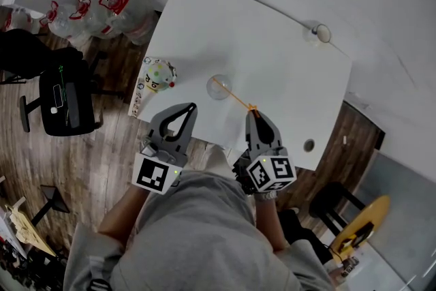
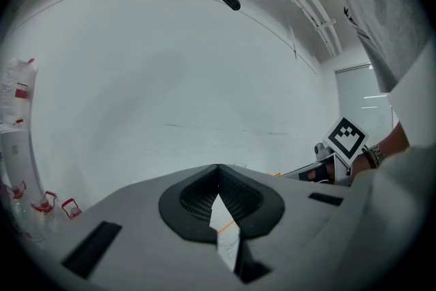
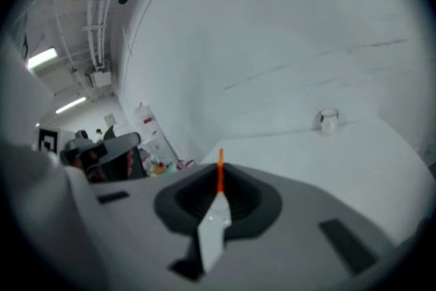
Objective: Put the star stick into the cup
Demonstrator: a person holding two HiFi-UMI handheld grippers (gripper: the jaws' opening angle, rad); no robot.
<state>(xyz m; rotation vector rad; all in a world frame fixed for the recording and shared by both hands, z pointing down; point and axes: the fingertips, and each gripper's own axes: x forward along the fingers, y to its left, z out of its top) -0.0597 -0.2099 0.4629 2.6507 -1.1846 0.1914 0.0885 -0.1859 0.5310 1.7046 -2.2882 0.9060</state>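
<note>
The right gripper (image 1: pixel 253 114) is pinched narrow on the star stick (image 1: pixel 235 96), w/ the thin orange shaft poking out past its jaw tips in the right gripper view. From there the stick slants far-left across the white counter (image 1: pixel 272 58) to the clear cup (image 1: pixel 219 87), which stands upright approx mid-counter. The stick's far end lies over the cup's rim in the head view; whether it's actually inside can't be told. The left gripper (image 1: pixel 193 106) is over the counter's near edge, near the cup on its near-left side, apart from it. Its jaw tips meet w/ nothing btwn them, and the left gripper view shows cup and stick only through the gap behind the tips. A small spotted toy (image 1: pixel 159 75) sits at the counter's left edge, and a little glass jar (image 1: pixel 321 33) stands at the far right corner, well apart from the cup. A black chair (image 1: pixel 63 102) is on the wood floor at left.
</note>
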